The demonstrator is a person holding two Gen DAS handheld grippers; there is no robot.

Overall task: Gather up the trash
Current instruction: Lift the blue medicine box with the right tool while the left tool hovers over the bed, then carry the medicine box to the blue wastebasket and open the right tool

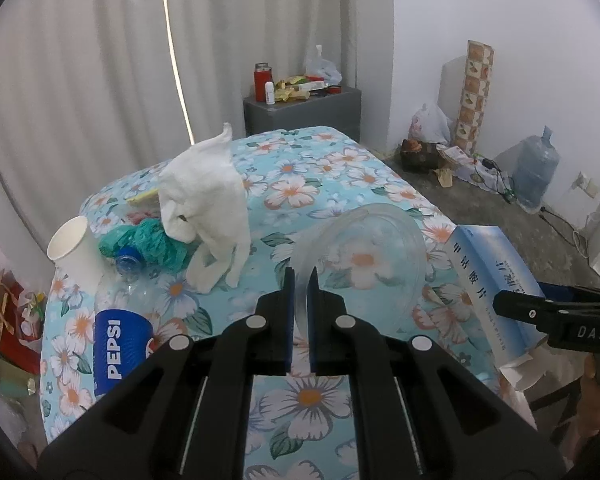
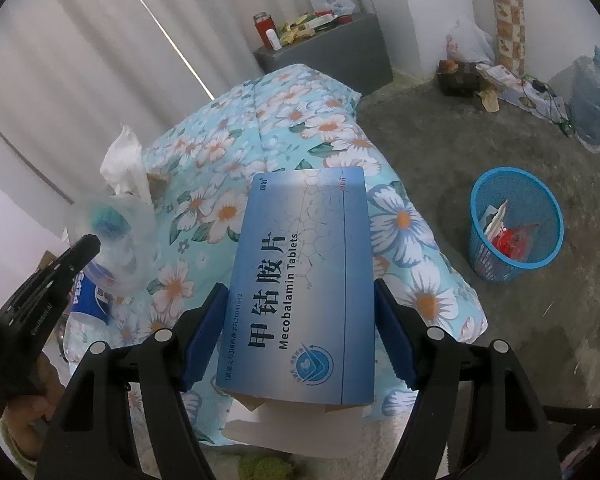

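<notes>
My left gripper [image 1: 300, 278] is shut on the rim of a clear plastic cup [image 1: 372, 256], which lies on its side over the floral bedspread [image 1: 312, 168]. To the right, my right gripper [image 2: 300, 290] is shut on a blue tablet box [image 2: 300, 264] and holds it above the bed's edge, an open flap hanging below. On the bed's left lie a crumpled white tissue [image 1: 204, 208], a white paper cup [image 1: 74, 244], a crumpled green wrapper [image 1: 156, 240] and a Pepsi bottle [image 1: 112, 344].
A blue mesh basket [image 2: 478, 216] with some wrappers inside stands on the concrete floor, right of the bed. A cluttered grey cabinet [image 1: 304, 112] sits behind the bed by the curtain. A water jug [image 1: 534, 172], bags and cables line the far wall.
</notes>
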